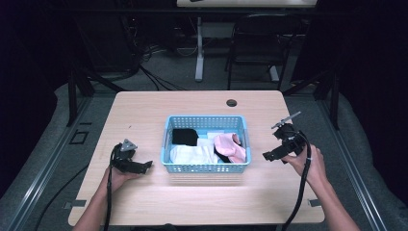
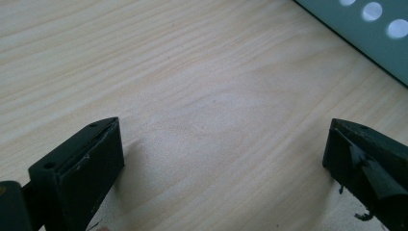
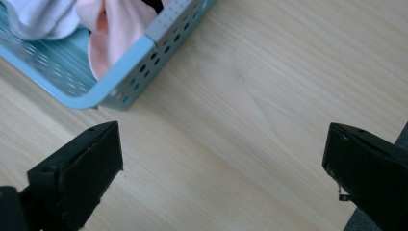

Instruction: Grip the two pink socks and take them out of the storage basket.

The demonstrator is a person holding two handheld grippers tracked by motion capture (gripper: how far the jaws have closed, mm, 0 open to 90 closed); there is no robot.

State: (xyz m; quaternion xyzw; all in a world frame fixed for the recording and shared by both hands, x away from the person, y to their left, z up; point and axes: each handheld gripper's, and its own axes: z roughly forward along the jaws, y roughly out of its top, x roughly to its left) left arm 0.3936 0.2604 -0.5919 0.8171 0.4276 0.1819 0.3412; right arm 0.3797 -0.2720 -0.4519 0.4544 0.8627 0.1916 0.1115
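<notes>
Item: blue perforated basket [image 1: 206, 168], plastic, rectangular, its long axis running left to right across the middle of the bench [image 1: 144, 110]. We judge the work in hand to be handling the soft goods it holds.

Contents, as we see them from the high view: a black cloth [image 1: 184, 136] at the far left corner; a white cloth [image 1: 192, 155], folded and bulky, along the near left; a pink cloth [image 1: 230, 147], limp and creased, at the right end, lying partly over a dark piece. All look like soft knit or fleece, likely to sag when lifted.

Left gripper [image 1: 144, 165]: rests low by the basket's left end, jaws spread wide and empty, pointing toward the basket wall. In the left gripper view we see bare pale wood grain between them and a corner of the basket [image 2: 370, 33] at upper right.

Right gripper [image 1: 267, 156]: held just off the basket's right end, jaws likewise wide apart with nothing between them. In the right gripper view the basket's rounded corner [image 3: 120, 72] lies ahead and to the left, with the pink cloth [image 3: 118, 24] just inside the rim.

Key relation: the pink cloth lies nearest the right gripper, so we judge that hand better placed for a first pick.
</notes>
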